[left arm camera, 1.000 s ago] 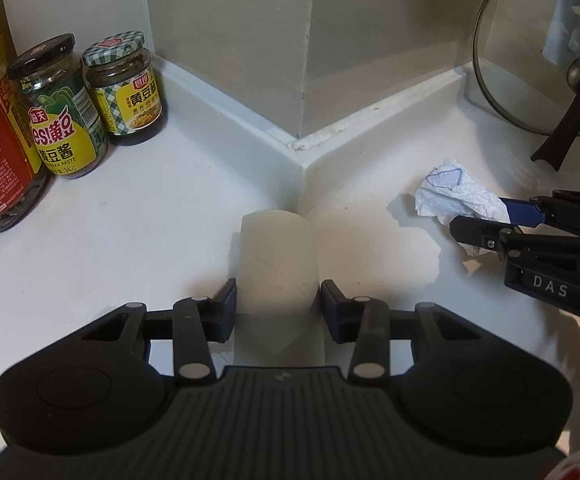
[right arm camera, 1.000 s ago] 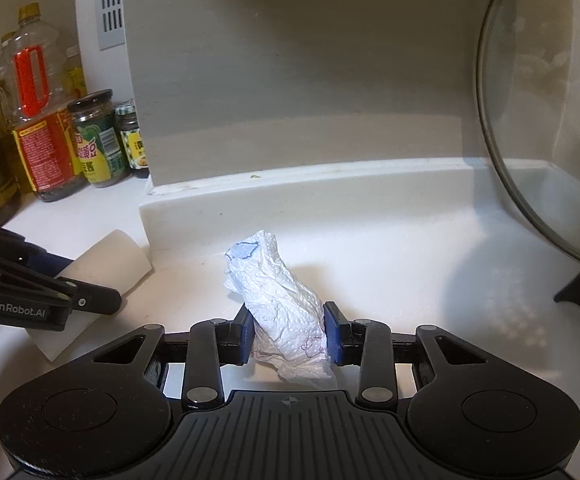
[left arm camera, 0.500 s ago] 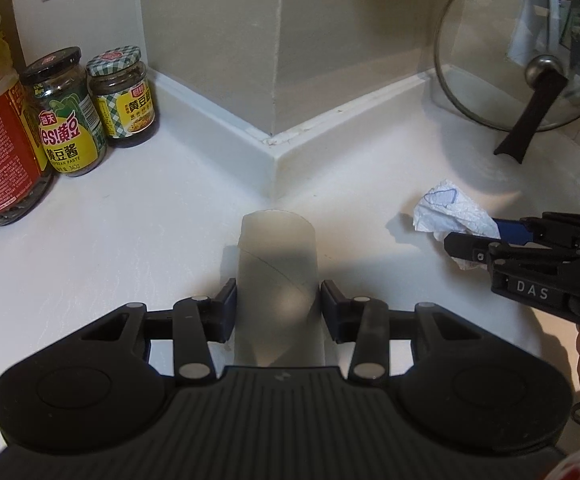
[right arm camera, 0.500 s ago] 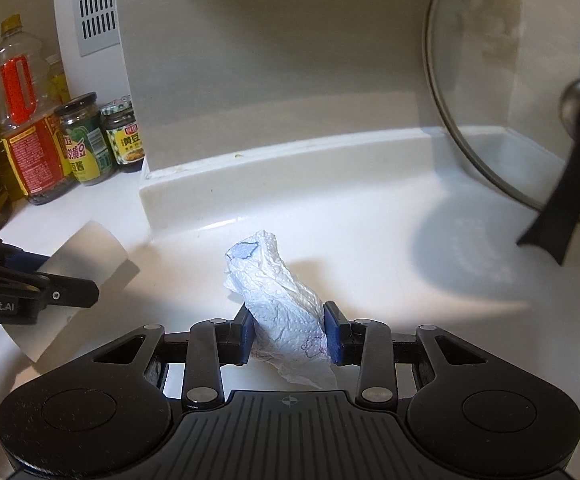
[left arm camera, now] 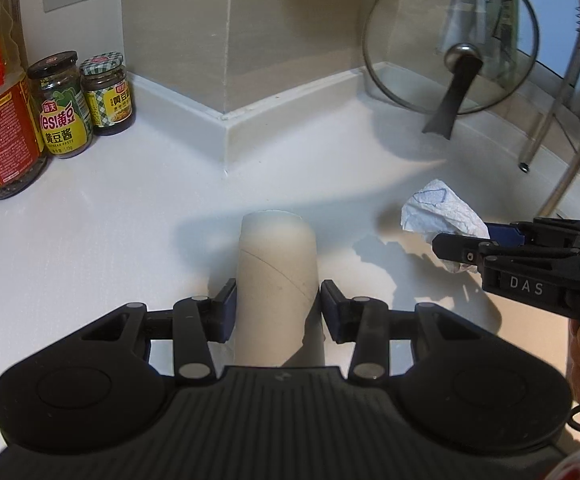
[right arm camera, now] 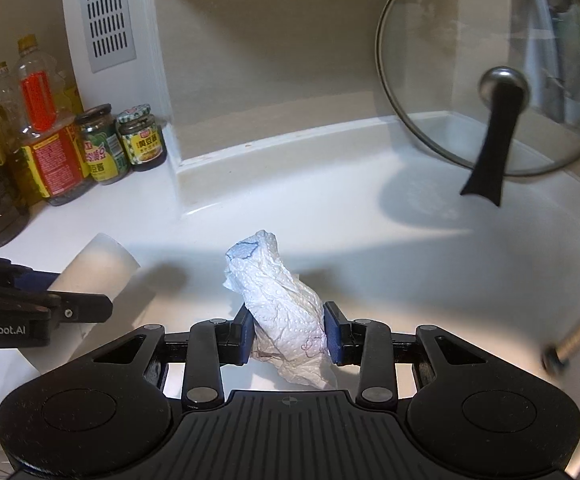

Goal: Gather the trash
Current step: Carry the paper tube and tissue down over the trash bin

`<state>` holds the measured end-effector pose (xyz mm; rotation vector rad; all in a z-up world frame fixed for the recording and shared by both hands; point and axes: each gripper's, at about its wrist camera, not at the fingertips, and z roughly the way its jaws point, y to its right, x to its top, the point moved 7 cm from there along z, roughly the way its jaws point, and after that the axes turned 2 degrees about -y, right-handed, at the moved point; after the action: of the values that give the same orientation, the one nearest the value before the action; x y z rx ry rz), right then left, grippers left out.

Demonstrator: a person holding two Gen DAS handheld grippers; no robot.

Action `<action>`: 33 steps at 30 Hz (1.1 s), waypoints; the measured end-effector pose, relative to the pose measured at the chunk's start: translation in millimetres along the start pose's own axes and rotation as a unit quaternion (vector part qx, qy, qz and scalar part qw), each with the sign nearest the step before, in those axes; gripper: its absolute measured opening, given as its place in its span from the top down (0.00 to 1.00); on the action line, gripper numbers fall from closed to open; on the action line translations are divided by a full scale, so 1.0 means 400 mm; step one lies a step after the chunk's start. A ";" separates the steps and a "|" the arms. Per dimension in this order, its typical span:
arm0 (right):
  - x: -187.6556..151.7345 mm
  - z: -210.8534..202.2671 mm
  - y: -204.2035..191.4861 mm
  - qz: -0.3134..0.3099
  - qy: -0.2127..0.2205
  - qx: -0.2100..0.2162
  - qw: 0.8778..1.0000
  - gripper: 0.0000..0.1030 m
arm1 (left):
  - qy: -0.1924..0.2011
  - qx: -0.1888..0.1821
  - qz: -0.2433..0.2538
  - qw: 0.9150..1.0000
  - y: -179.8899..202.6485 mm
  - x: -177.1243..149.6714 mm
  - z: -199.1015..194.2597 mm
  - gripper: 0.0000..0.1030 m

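Jaws full — countertop (left arm camera: 110,220) wall-edged, roomy

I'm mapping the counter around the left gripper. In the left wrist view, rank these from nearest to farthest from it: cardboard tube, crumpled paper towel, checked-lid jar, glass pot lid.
1. cardboard tube: clamped in the left gripper.
2. crumpled paper towel: right, held by the right gripper.
3. checked-lid jar: far left, by the wall.
4. glass pot lid: far right, leaning at the back.

Home kitchen: sauce jars (left arm camera: 86,100), pot lid (left arm camera: 449,36).
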<state>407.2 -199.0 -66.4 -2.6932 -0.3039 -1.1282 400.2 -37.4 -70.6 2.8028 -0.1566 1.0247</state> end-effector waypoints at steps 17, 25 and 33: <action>-0.213 -0.291 -0.216 0.058 0.015 -0.029 0.998 0.65 | 0.016 -0.055 0.055 0.997 0.014 -0.213 -0.261 0.62; -0.306 -0.359 -0.262 0.065 0.002 -0.026 0.998 0.65 | 0.007 -0.066 0.053 0.996 0.024 -0.299 -0.307 0.62; -0.378 -0.370 -0.265 0.049 -0.017 0.009 0.999 0.65 | -0.008 -0.047 0.030 0.998 0.066 -0.370 -0.317 0.62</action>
<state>175.2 -153.4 -61.9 -2.6814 -0.1835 -1.0476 203.6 -33.8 -68.0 2.7371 -0.2856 0.9799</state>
